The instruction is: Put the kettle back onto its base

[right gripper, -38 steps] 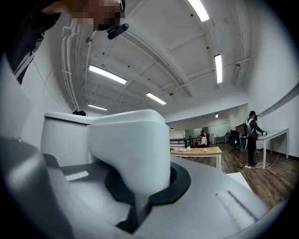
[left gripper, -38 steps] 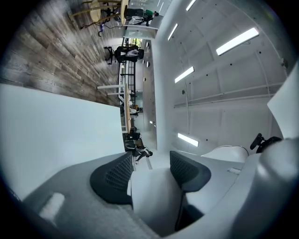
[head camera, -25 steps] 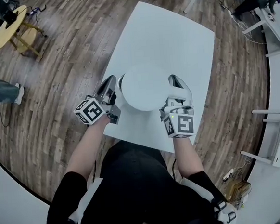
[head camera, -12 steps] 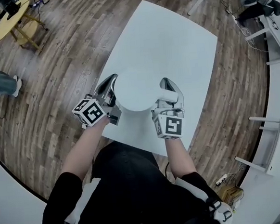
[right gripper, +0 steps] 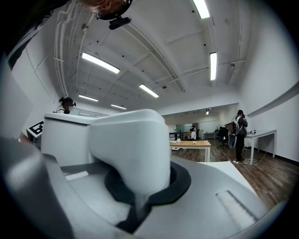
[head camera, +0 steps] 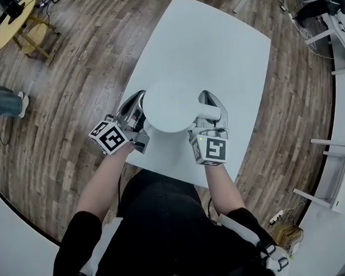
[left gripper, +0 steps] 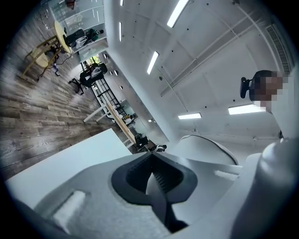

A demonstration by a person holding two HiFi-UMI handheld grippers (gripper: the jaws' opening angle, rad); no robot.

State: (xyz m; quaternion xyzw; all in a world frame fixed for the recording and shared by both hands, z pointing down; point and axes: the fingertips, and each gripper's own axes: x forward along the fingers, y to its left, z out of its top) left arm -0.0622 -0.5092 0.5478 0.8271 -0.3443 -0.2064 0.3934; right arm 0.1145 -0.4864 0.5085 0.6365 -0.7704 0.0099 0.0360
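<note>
The right tongs are clamped on the handle of the white kettle. The left tongs are pressed together on nothing, just beside the body's opposite side. The kettle is between them over the near end of the bench. Its base cannot be seen and may lie hidden underneath. The shell looks rigid, smooth and probably slippery, and heavy if it holds water. The handle seems the soundest hold, though the weight would tend to tip away from it.

White table on wood-plank floor, white kettle over its near end.
</note>
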